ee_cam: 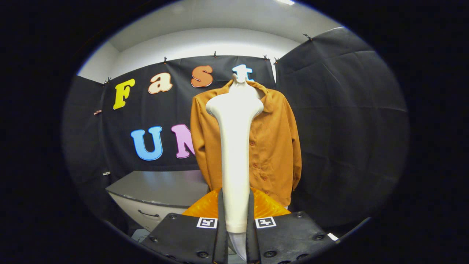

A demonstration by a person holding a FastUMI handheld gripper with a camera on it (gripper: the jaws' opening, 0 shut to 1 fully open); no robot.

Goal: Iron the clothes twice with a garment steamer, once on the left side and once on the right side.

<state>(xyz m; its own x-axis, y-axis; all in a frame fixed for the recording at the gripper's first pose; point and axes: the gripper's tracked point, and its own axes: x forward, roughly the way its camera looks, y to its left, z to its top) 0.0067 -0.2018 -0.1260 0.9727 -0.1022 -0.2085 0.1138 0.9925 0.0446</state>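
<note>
A white garment steamer [234,146] stands upright between my fingers, its handle pinched by both of them and its wide head at the top. My gripper [235,216] is shut on that handle. Beyond the steamer hangs an orange-brown buttoned shirt [273,146] on a hanger against the black cloth wall. The steamer's head is in front of the shirt's left half near the collar, and I cannot tell whether it touches the cloth. The steamer hides the middle strip of the shirt.
A grey cabinet [157,192] with a drawer handle stands low to the left of the shirt. An orange translucent object [267,207] sits just behind my fingers, below the shirt's hem. Black cloth walls close the booth on both sides.
</note>
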